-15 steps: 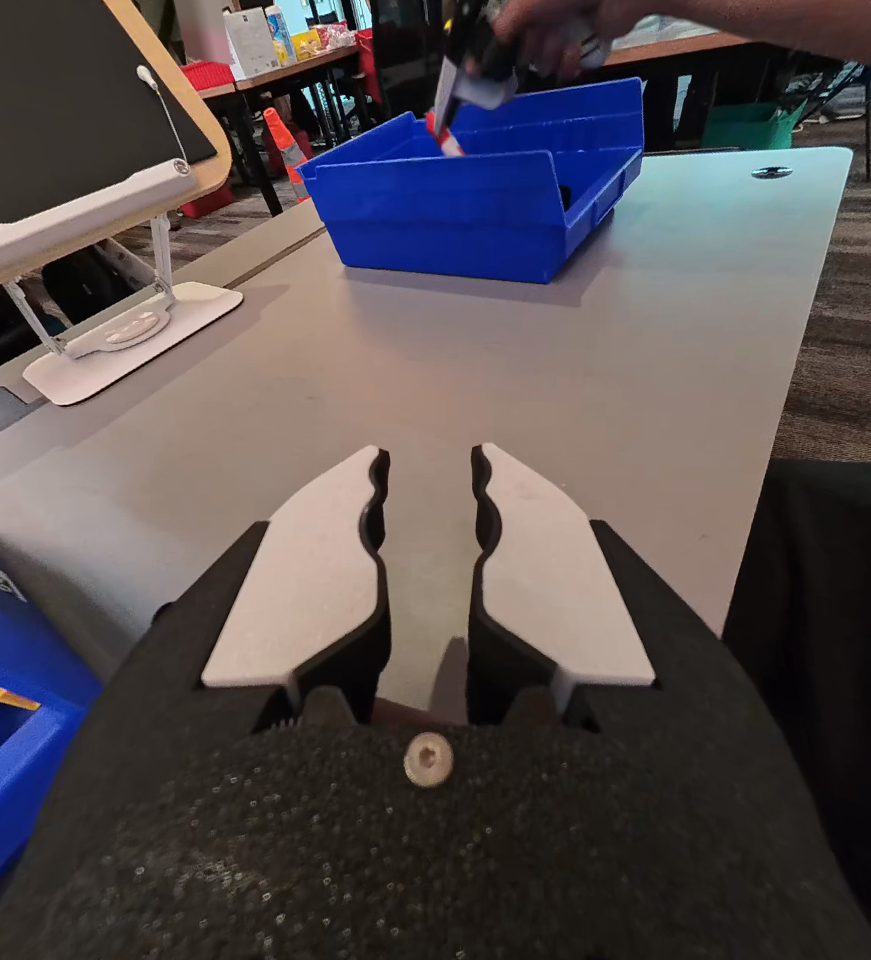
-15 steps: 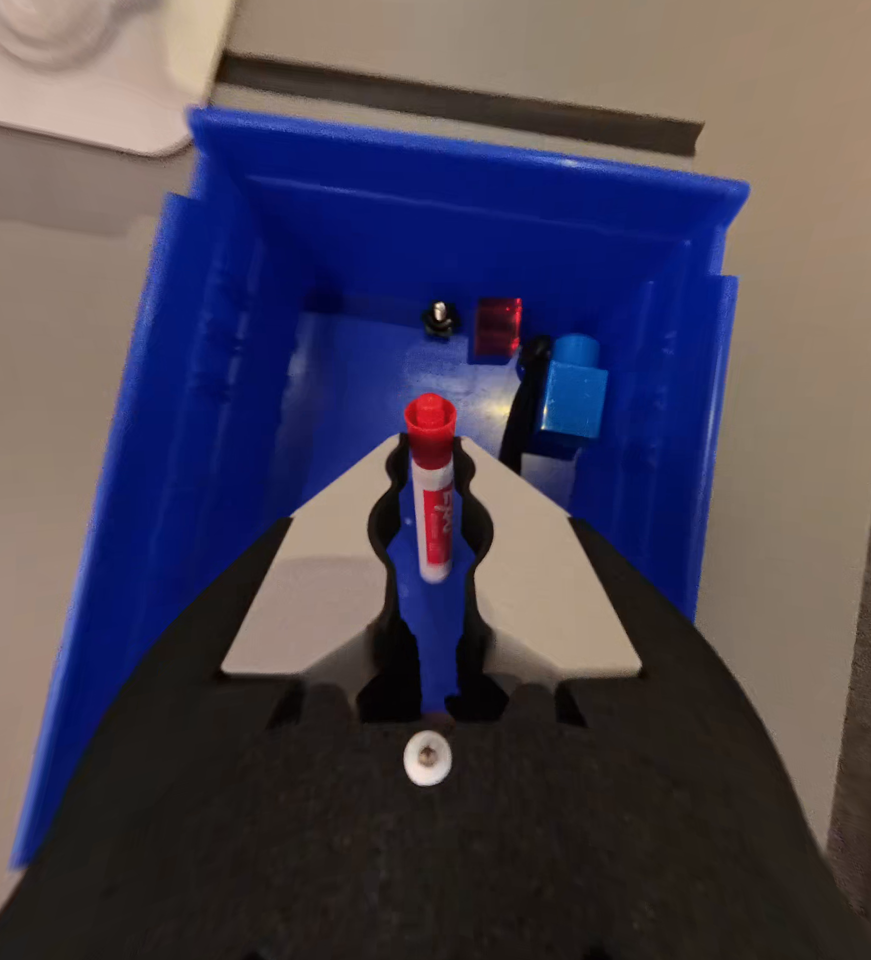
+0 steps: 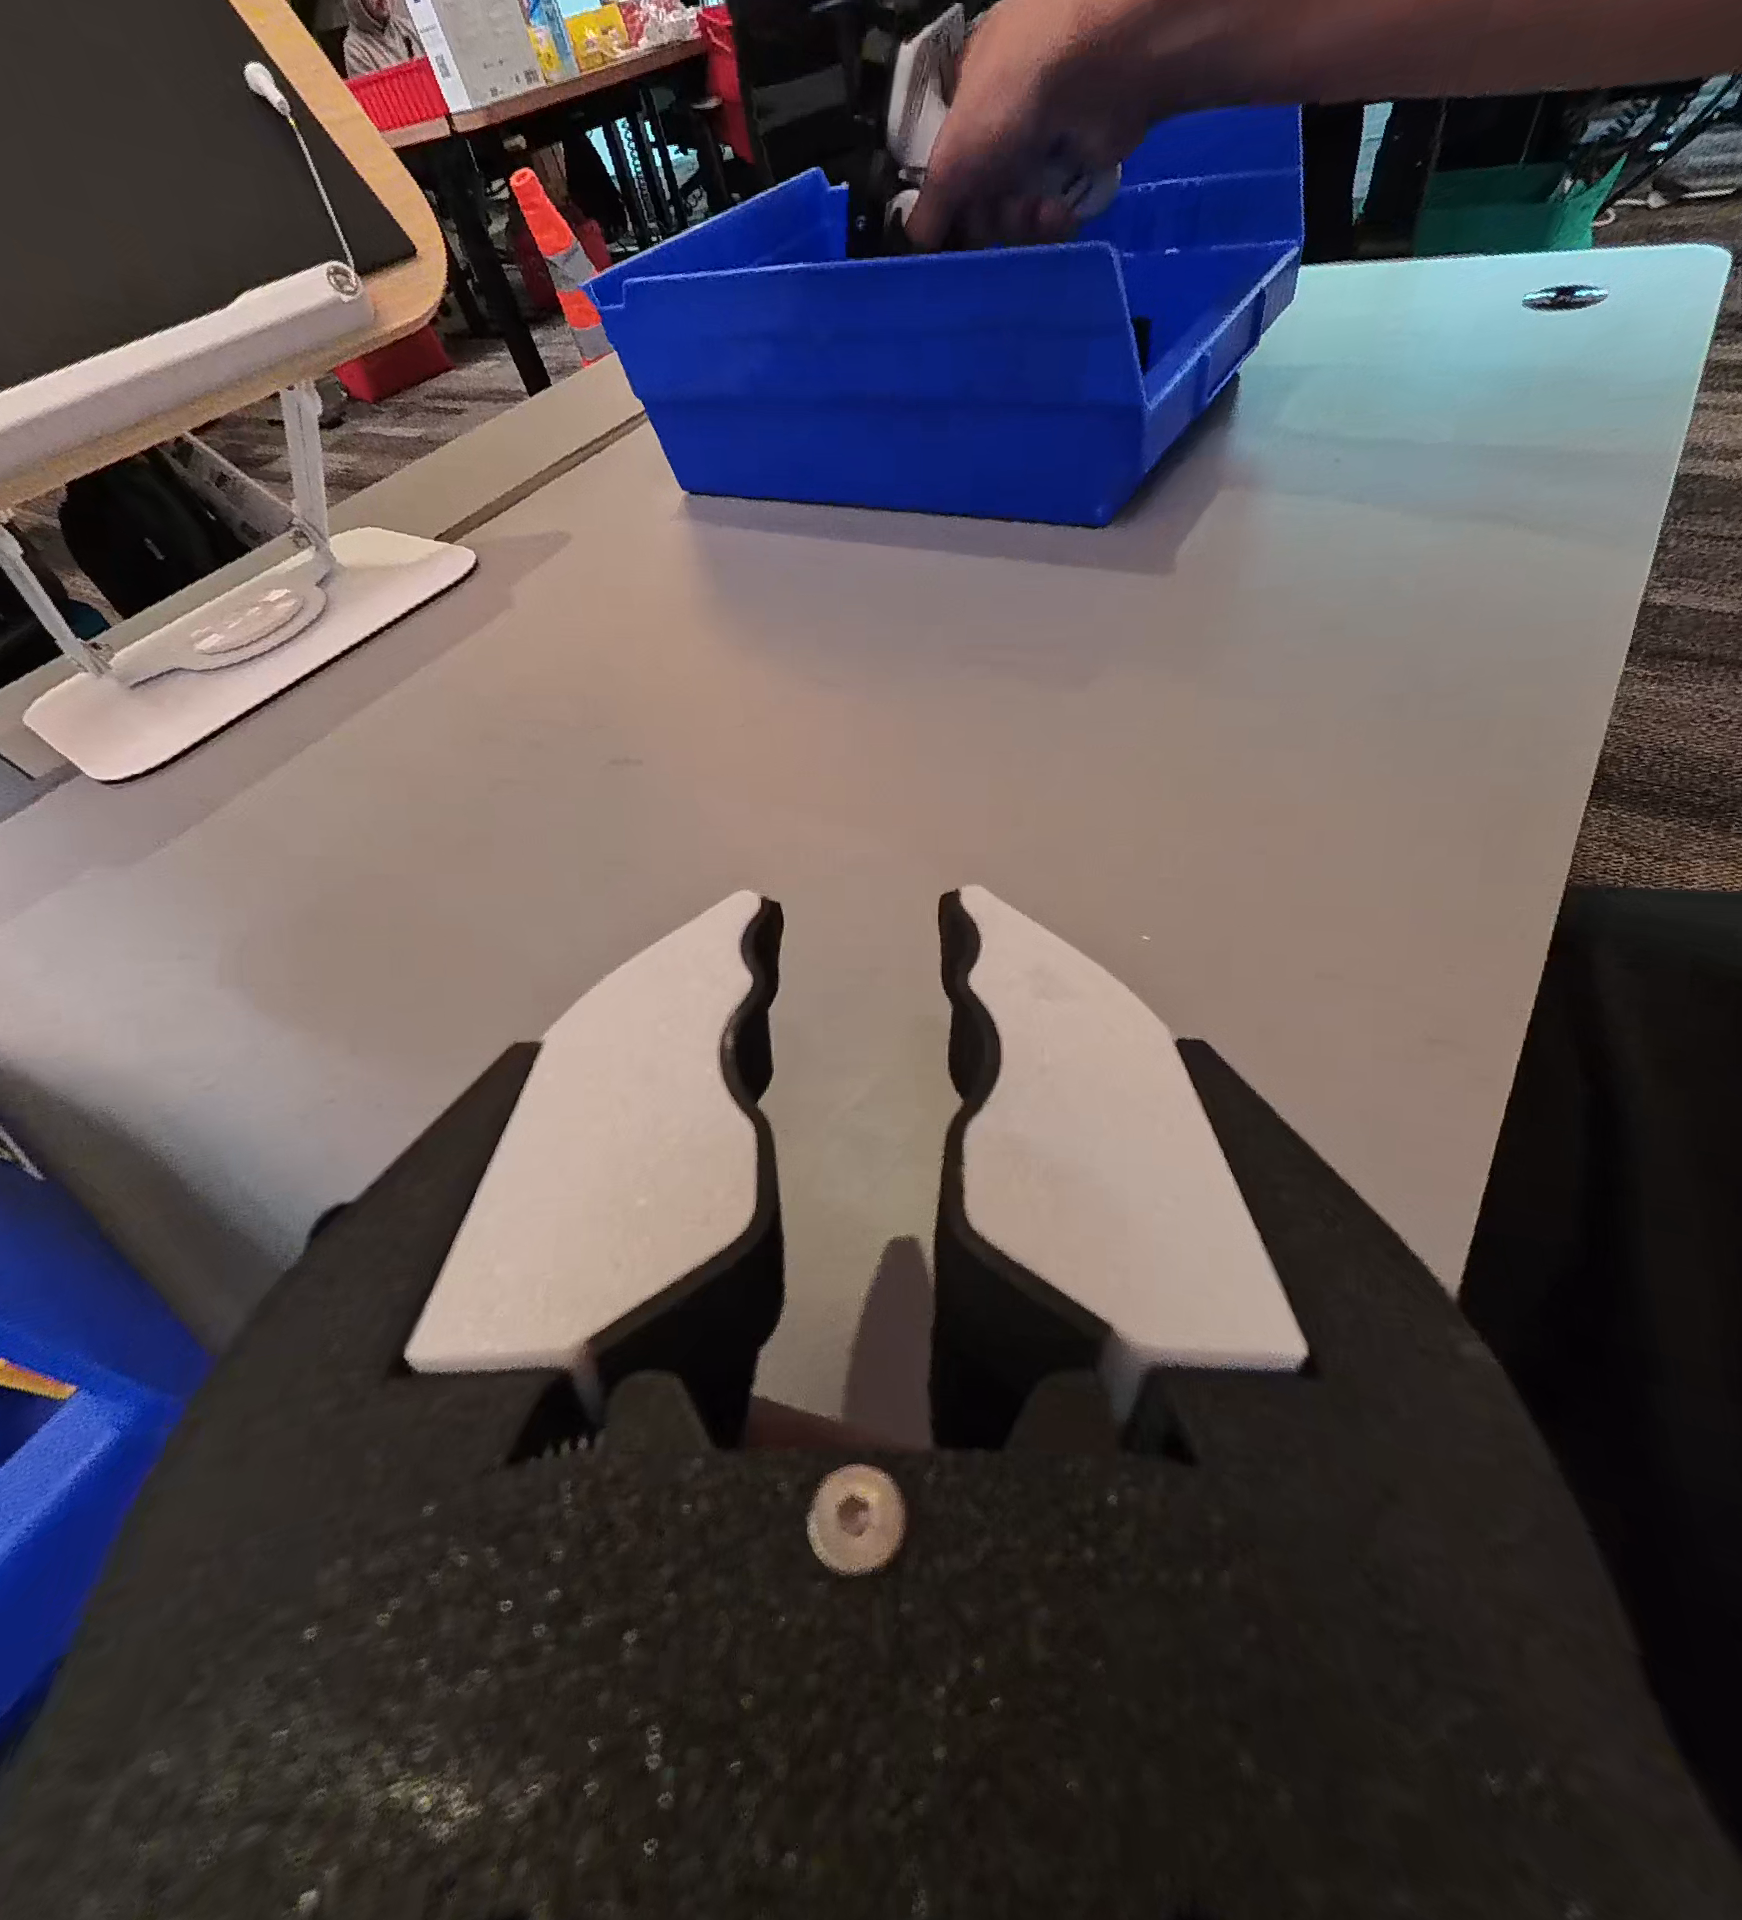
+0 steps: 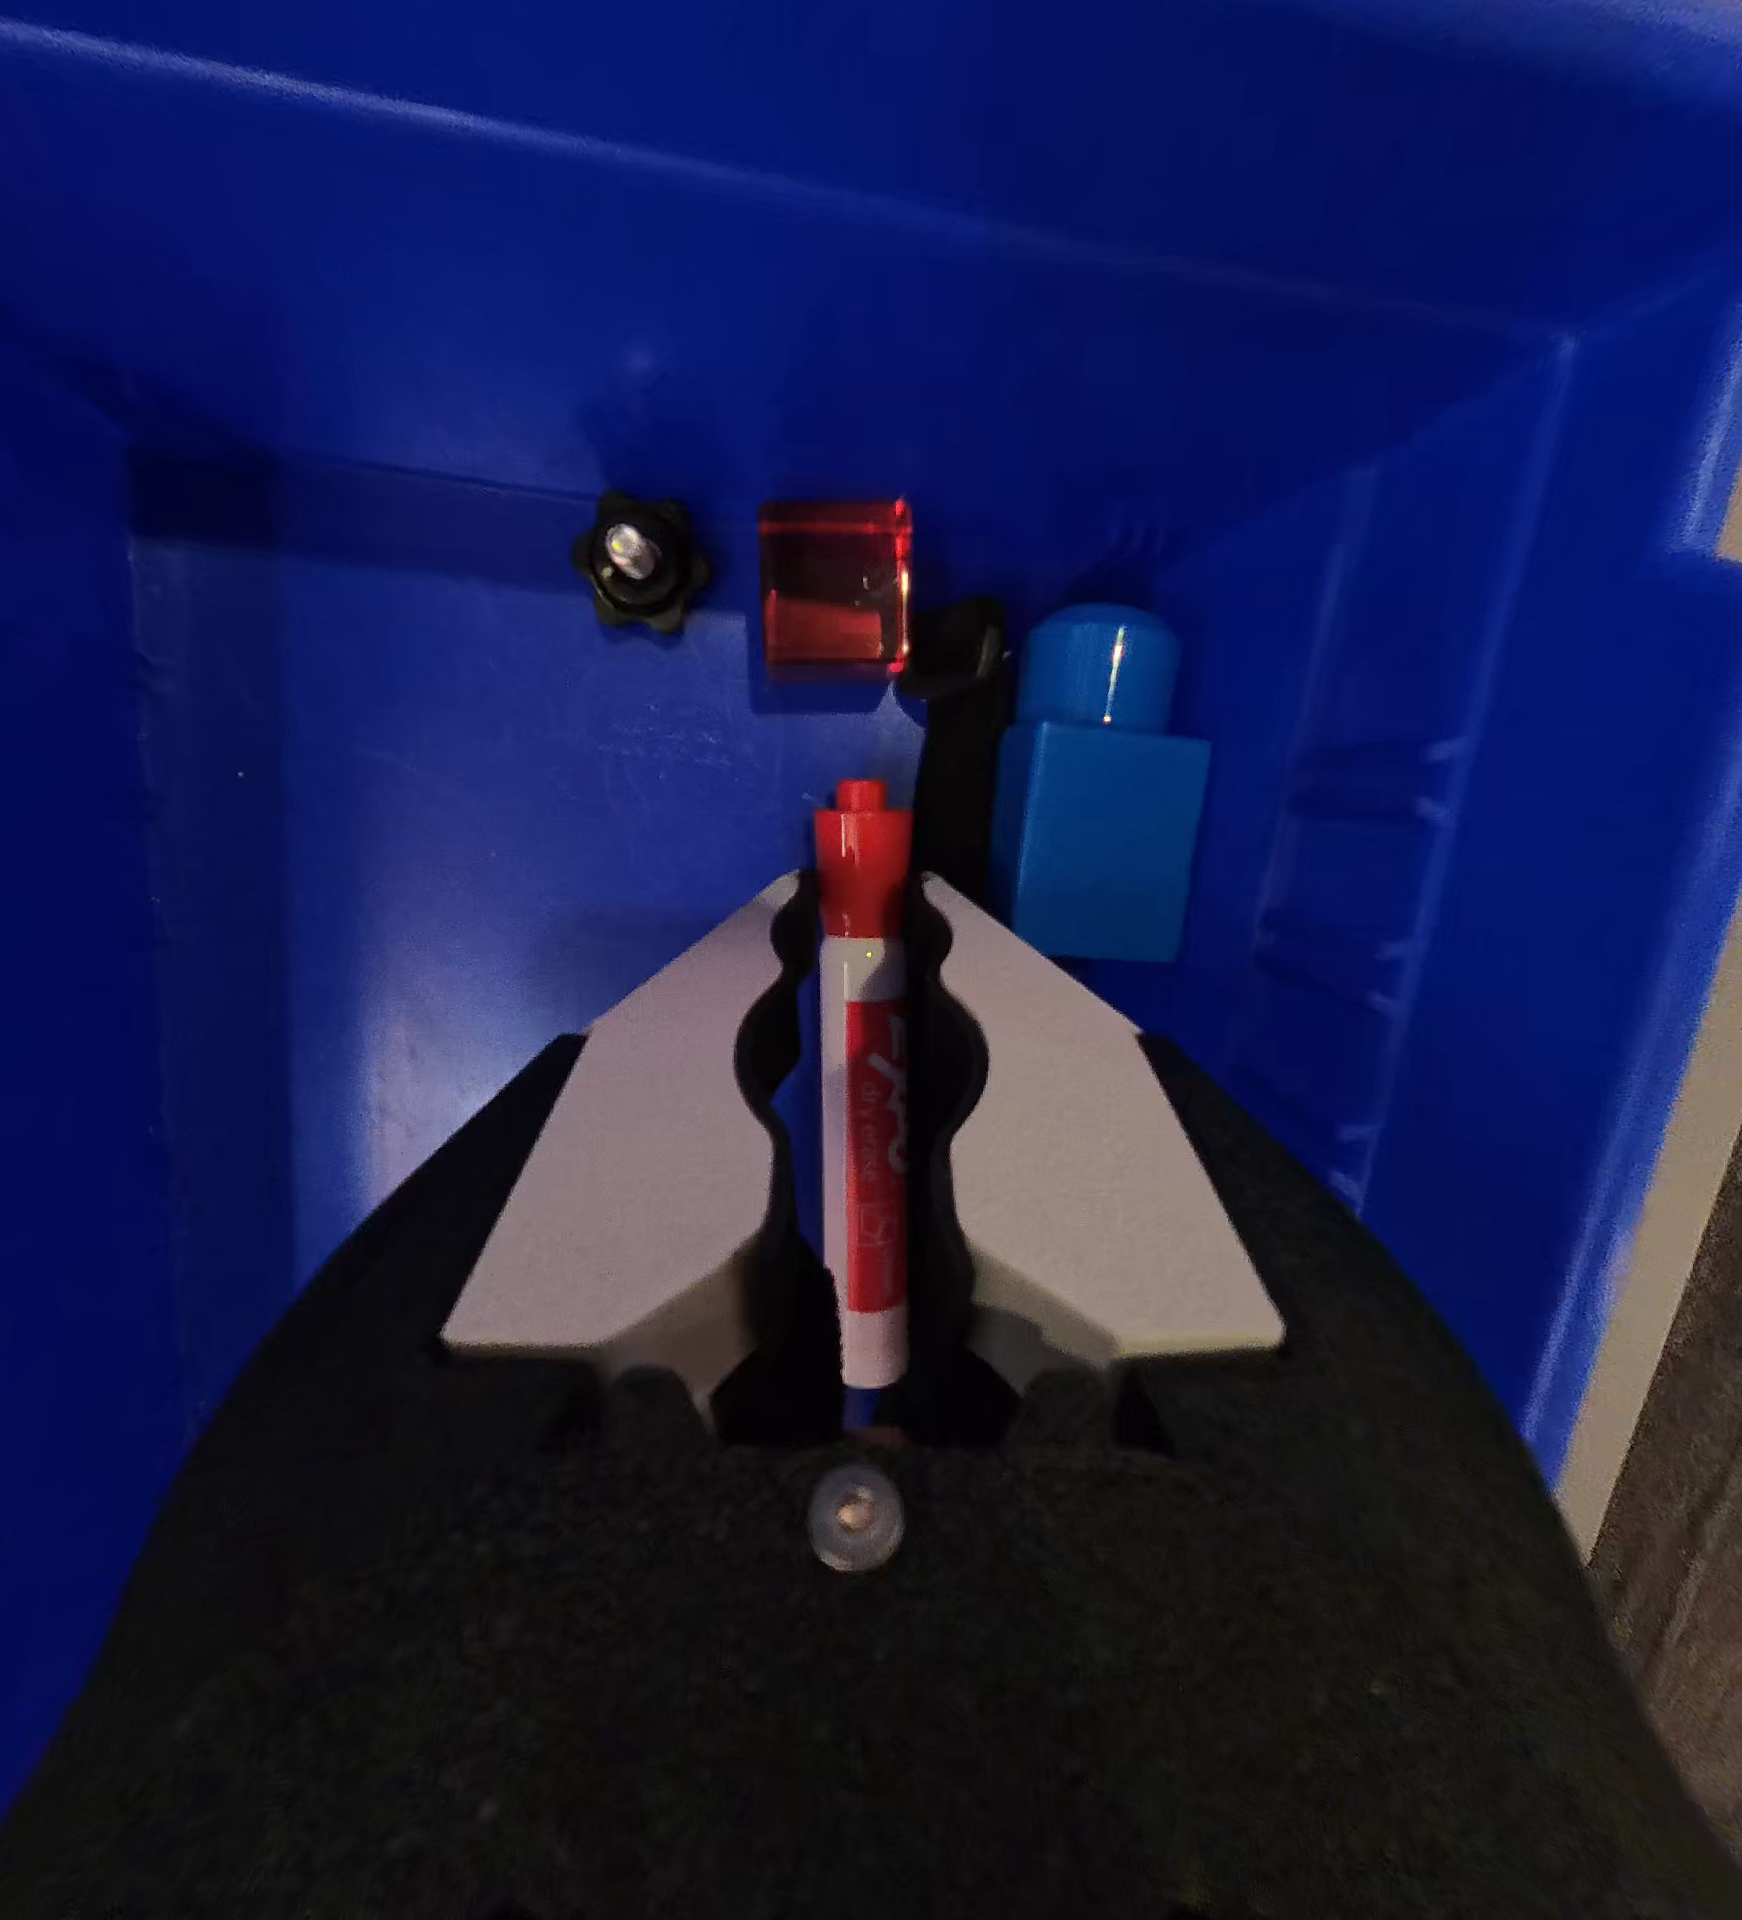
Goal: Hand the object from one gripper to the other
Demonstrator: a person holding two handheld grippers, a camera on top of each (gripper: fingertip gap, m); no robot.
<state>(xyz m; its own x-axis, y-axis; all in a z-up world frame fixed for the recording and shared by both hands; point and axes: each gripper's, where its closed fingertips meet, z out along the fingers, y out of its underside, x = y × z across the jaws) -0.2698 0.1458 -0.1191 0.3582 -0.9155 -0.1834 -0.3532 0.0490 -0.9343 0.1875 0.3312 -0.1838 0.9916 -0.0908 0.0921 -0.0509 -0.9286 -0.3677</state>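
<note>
Left gripper point(image 3: 859, 914): we are holding it over the grey table point(image 3: 1054, 748), its tongs standing apart with nothing between them.
Right gripper point(image 4: 859, 883): we are reaching it down inside the blue bin point(image 4: 431, 343), tongs clamped on the red marker point(image 4: 862, 1101).
Marker: it is lying along the fingers, cap pointing toward the bin floor.
Bin floor: a black knob point(image 4: 640, 568), a red cube point(image 4: 836, 587) and a blue block point(image 4: 1101, 805) are lying there.

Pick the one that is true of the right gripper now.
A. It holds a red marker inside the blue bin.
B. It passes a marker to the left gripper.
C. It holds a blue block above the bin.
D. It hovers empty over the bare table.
A: the right gripper is shut on the red marker, with the blue bin walls all around it.
</note>
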